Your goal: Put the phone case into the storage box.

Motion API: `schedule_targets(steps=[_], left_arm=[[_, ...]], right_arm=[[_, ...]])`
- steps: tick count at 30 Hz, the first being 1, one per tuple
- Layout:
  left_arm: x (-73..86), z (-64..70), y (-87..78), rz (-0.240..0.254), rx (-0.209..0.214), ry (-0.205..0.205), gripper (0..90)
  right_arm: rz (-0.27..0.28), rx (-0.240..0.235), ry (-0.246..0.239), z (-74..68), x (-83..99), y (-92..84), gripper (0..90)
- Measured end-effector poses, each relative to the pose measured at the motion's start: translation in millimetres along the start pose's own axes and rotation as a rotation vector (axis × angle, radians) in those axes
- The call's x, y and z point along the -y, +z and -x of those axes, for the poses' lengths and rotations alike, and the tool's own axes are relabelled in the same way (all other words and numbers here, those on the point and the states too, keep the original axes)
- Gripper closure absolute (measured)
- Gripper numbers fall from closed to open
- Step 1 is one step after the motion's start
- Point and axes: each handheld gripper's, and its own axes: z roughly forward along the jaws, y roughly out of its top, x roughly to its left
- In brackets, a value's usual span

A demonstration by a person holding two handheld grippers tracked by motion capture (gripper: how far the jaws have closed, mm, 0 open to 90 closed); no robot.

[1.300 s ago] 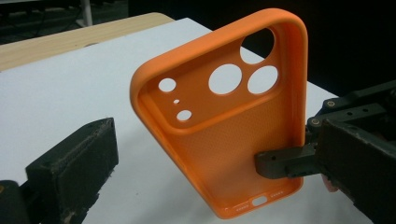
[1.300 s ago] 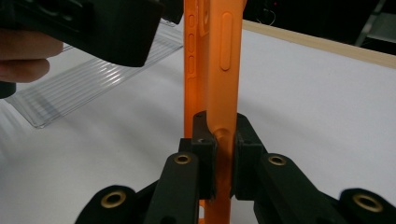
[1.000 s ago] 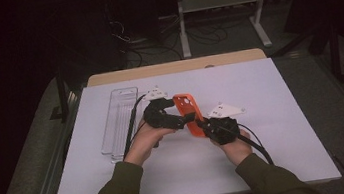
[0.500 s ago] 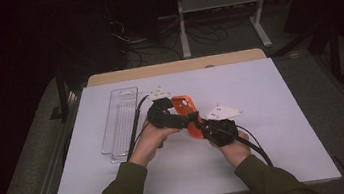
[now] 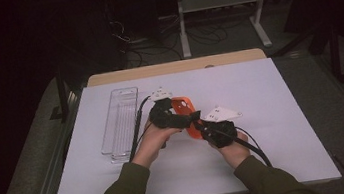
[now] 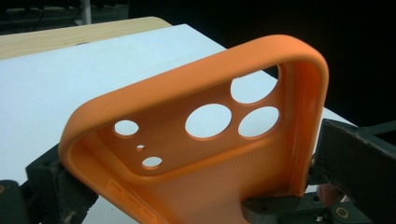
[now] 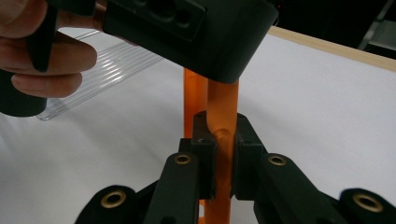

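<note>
— What is in the clear tray (image 5: 120,121)?

— I cannot tell if anything is inside. It lies at the left side of the white surface (image 5: 280,93), just beside the left hand (image 5: 153,140).

— And the orange phone case (image 5: 185,113)?

— It is lifted over the middle of the surface. The right tongs (image 7: 223,154) are clamped on its edge. The left tongs (image 5: 183,119) hold it from both sides.

— What surrounds them?

— Cables (image 5: 251,142) trail toward the near edge. The right half of the surface is free.
</note>
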Motion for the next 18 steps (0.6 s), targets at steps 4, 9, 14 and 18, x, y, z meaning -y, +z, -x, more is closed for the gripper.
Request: schedule_targets(steps=[4, 9, 14, 18], left_arm=[[0.0, 0.8, 0.3, 0.003, 0.001, -0.008, 0.0], [-0.3, 0.9, -1.5, 0.026, -0.002, -0.011, 3.6], [-1.0, 0.4, -2.8, 0.028, 0.003, -0.013, 5.8], [-1.0, 0.6, -2.7, 0.038, 0.009, -0.019, 6.7]], right_arm=[[0.004, -0.001, -0.005, -0.2, 0.4, 0.3, 80.8], [-0.01, -0.006, 0.006, -1.7, 1.3, 0.8, 80.8], [-0.018, -0.008, 0.0, -1.6, 2.4, 2.6, 80.8], [-0.026, -0.009, -0.002, -3.0, 3.4, 3.8, 80.6]])
